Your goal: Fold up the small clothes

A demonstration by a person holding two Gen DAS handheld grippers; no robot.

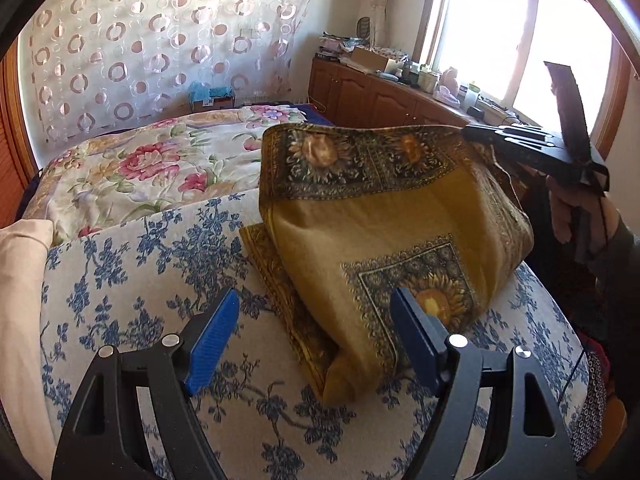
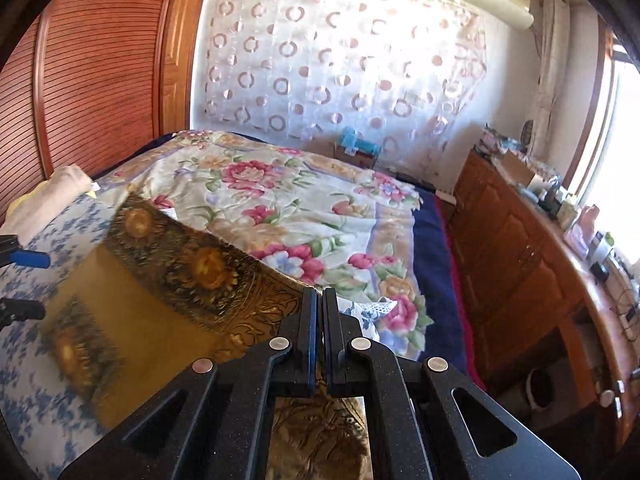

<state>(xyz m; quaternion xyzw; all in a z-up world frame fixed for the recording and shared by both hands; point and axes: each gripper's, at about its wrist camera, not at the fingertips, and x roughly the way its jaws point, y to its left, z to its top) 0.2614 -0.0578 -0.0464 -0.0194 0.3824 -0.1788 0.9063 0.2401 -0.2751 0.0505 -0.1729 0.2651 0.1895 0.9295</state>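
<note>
A mustard-yellow cloth [image 1: 372,216] with dark sunflower borders lies partly folded on a blue-and-white floral cover [image 1: 140,280]. My left gripper [image 1: 316,328] is open and empty, its blue pads either side of the cloth's near folded edge. My right gripper [image 2: 319,300] is shut on the cloth's [image 2: 160,280] edge and holds it raised. The right gripper also shows in the left wrist view [image 1: 520,144], lifting the cloth's far corner. One left fingertip [image 2: 30,259] shows at the left edge of the right wrist view.
A pink floral bedspread [image 1: 140,160] covers the bed beyond. A cream folded item [image 1: 20,264] lies at the left. A wooden cabinet [image 2: 520,264] with cluttered top runs under the window at the right. A wooden wardrobe [image 2: 92,72] stands at the left.
</note>
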